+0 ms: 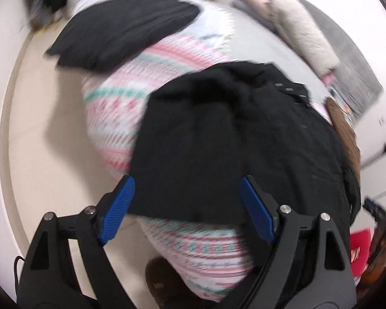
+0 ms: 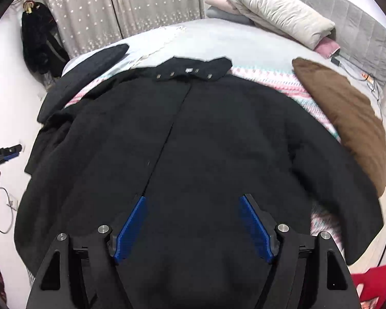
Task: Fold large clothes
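Observation:
A large black coat (image 2: 205, 141) lies spread on a bed over a pink and green patterned blanket (image 2: 275, 82), collar at the far end. In the left wrist view, blurred by motion, its bunched left side (image 1: 231, 139) hangs over the bed edge. My left gripper (image 1: 187, 180) is open and empty, hovering above that edge of the coat. It also shows at the far left of the right wrist view (image 2: 10, 152). My right gripper (image 2: 193, 198) is open and empty above the coat's lower middle.
A brown garment (image 2: 347, 118) lies at the coat's right. A black garment (image 1: 121, 31) lies at the blanket's far left. Pillows (image 2: 278, 10) and a grey headboard (image 2: 360, 25) stand behind. Curtains and a hanging black bag (image 2: 38, 41) are at the back left. A red item (image 2: 373, 283) sits at the lower right.

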`<action>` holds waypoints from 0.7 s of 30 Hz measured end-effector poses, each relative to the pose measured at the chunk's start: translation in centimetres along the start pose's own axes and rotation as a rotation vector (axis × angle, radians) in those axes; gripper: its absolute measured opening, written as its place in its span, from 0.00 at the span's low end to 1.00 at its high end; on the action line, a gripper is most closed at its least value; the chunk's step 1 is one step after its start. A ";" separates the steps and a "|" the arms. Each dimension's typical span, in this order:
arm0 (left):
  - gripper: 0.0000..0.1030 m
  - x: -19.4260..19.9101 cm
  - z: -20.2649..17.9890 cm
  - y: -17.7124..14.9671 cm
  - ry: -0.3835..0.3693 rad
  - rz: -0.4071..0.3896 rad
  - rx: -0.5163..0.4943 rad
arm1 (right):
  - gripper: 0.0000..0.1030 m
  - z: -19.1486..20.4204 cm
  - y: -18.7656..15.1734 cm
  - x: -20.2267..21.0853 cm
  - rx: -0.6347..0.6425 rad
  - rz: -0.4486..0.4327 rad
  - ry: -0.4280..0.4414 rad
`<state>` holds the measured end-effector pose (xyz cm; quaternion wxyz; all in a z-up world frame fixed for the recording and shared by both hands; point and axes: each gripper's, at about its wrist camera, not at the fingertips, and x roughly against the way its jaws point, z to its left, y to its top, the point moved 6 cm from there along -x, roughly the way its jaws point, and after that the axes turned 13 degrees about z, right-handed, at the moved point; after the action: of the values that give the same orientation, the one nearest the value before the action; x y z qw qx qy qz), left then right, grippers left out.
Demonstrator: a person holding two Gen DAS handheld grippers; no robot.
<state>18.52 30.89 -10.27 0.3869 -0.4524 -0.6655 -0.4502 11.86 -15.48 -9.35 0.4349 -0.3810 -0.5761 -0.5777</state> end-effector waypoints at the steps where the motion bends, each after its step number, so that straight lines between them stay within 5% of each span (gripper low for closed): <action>1: 0.82 -0.6 0.8 -0.1 0.005 0.003 0.028 | 0.74 0.3 -0.7 -0.5 0.000 0.010 0.006; 4: 0.71 -3.0 3.7 0.3 -0.011 0.016 0.137 | 0.74 1.1 -2.6 -1.9 0.001 0.040 0.039; 6: 0.47 -4.5 4.7 0.4 -0.079 0.040 0.201 | 0.74 1.4 -3.5 -2.9 -0.004 0.062 0.056; 7: 0.26 -5.0 4.7 0.5 -0.130 0.054 0.237 | 0.74 1.5 -3.9 -3.4 -0.010 0.071 0.060; 8: 0.16 -5.1 4.5 0.7 -0.146 0.052 0.264 | 0.74 1.5 -4.2 -3.7 -0.017 0.078 0.063; 10: 0.12 -3.3 3.5 1.7 -0.110 -0.022 0.254 | 0.74 1.2 -4.8 -4.5 -0.038 0.095 0.081; 14: 0.11 3.8 -0.9 3.9 -0.038 -0.269 0.106 | 0.74 0.3 -5.4 -5.1 -0.087 0.118 0.093; 17: 0.04 9.0 -7.0 4.1 -0.004 -0.437 -0.126 | 0.74 -0.3 -5.5 -4.9 -0.109 0.111 0.097; 21: 0.03 10.2 -15.3 0.6 -0.070 -0.451 -0.441 | 0.74 -0.5 -5.7 -4.7 -0.125 0.102 0.116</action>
<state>17.79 19.09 3.80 0.1467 -0.3817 -0.6483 -0.6423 8.04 -15.93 -15.69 0.4716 -0.4021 -0.4930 -0.6107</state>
